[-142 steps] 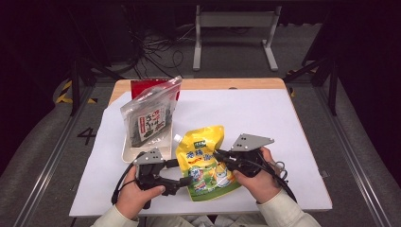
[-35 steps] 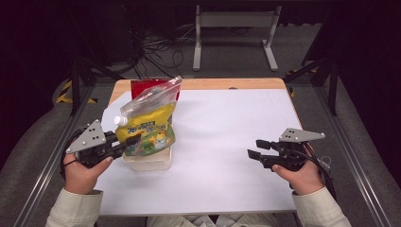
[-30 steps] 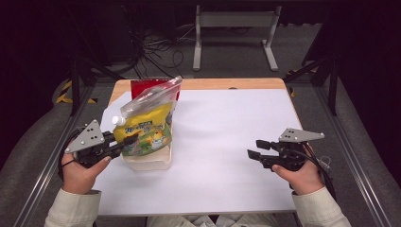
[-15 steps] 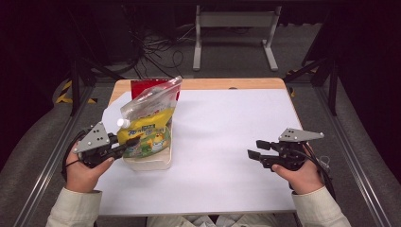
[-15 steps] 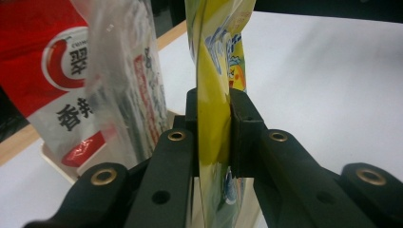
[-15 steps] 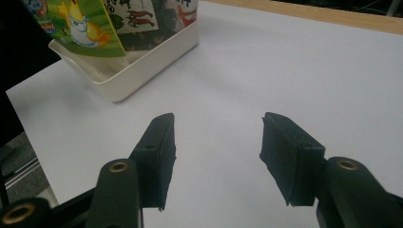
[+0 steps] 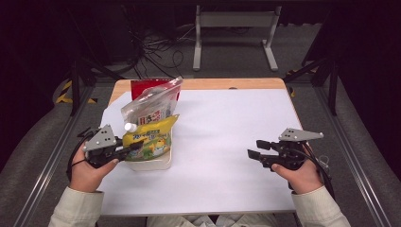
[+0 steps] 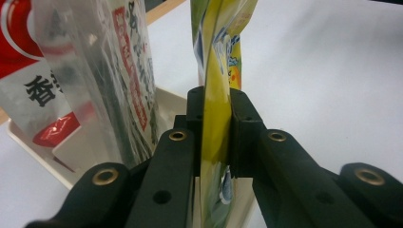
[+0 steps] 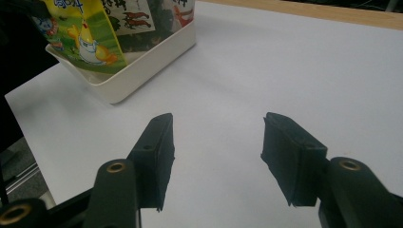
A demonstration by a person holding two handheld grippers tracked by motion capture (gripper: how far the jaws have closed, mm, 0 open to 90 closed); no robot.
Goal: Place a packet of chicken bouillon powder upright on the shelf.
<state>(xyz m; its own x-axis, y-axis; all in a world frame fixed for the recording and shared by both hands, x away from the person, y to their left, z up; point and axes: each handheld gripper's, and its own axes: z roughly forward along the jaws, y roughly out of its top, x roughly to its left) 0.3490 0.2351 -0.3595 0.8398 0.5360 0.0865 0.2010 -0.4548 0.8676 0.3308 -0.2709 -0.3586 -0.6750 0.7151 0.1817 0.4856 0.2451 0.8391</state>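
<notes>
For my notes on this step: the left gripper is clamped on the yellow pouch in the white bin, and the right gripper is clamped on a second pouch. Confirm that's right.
Not quite. The right gripper holds nothing: the right gripper view shows its jaws apart over bare white table. The rest stands: the left gripper is clamped on the yellow pouch in the white bin.

This looks like a lab or recording studio set up for tabletop trials. A wooden table [image 7: 198, 84] covered with a plain white sheet [image 7: 227, 142] stands inside a frame of dark metal rails [image 7: 359, 146] on grey carpet [image 7: 28, 151]. Behind it, loose black cables [image 7: 156, 47] sprawl on the floor beside a grey metal stand [image 7: 234, 28], against dark surroundings.
</notes>
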